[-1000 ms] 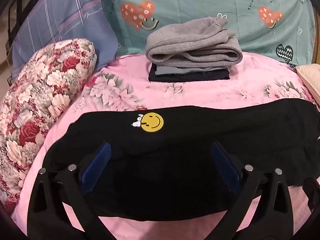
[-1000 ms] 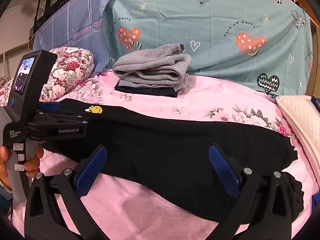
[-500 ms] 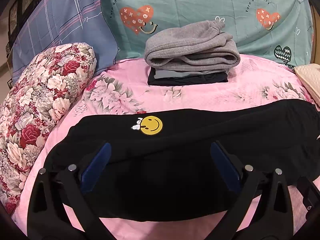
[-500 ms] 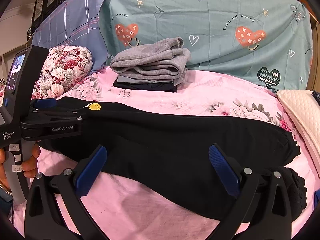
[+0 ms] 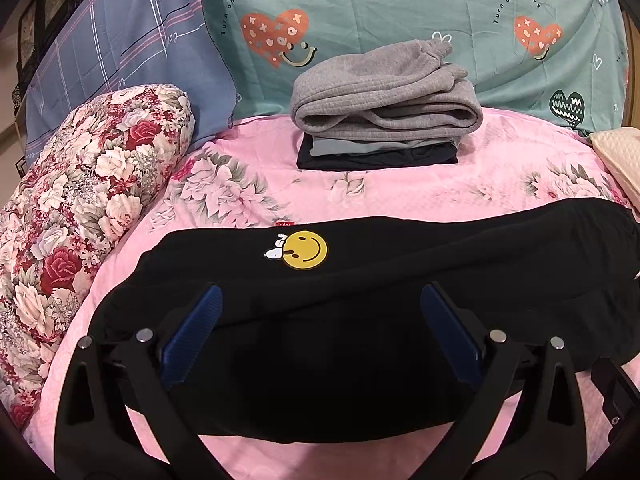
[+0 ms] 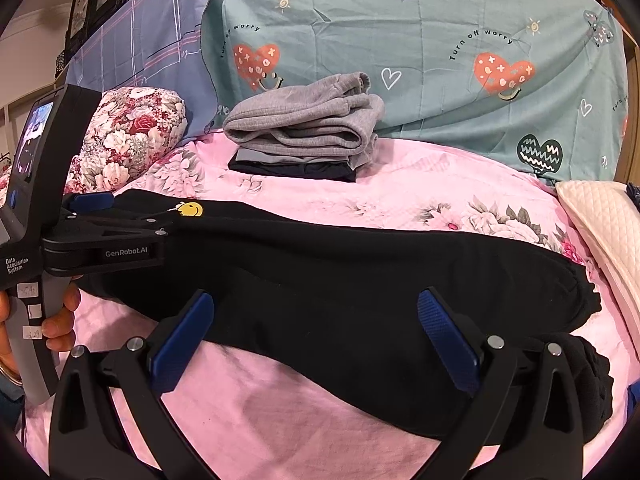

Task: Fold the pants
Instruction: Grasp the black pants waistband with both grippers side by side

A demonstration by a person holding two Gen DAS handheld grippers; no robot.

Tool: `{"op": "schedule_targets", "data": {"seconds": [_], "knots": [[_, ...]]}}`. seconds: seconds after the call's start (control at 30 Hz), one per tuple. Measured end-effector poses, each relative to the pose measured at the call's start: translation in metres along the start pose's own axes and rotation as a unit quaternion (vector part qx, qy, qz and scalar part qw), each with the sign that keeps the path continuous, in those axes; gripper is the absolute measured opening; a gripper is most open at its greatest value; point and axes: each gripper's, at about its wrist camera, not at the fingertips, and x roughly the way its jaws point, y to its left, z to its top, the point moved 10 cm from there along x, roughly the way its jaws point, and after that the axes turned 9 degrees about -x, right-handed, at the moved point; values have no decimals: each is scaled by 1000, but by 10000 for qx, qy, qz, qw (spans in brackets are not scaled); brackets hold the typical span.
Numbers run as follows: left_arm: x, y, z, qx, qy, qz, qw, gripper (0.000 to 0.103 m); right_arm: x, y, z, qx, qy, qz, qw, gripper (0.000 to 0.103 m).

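Black pants (image 5: 360, 344) with a yellow smiley patch (image 5: 305, 250) lie stretched across the pink floral bedspread (image 5: 400, 196), waist end to the left and cuffs (image 6: 576, 292) to the right. My left gripper (image 5: 320, 320) hovers open over the waist end, blue pads wide apart with black cloth below them. In the right wrist view a hand holds the left gripper (image 6: 132, 216) beside the smiley patch (image 6: 190, 209). My right gripper (image 6: 316, 328) stands open over the near edge of the pants (image 6: 360, 280), holding nothing.
A stack of folded clothes, grey sweatpants (image 5: 384, 96) on top, sits at the back of the bed. Teal heart-print bedding (image 5: 400, 8) rises behind it. A floral bolster (image 5: 80, 208) lies along the left and a cream quilted cushion (image 6: 600, 216) on the right.
Both views have shifted only slightly. The pants lie as before and both grippers remain open.
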Motion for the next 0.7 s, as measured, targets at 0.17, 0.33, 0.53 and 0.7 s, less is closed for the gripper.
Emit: {"op": "schedule_targets", "data": {"seconds": [0.17,0.33,0.53,0.7], "knots": [[2,2,0,21,17,-4,10000,101,0,0,-1,-26,18,6,10000,102],[3,3,-1,28,29,-14,10000,101,0,1,-2,-38,22,14,10000,102],[4,3,-2,31,31,-10,10000,101,0,1,-1,-48,21,27,10000,102],[4,4,-2,37,48,-12,10000,101,1,3,-1,-64,36,21,10000,102]]}}
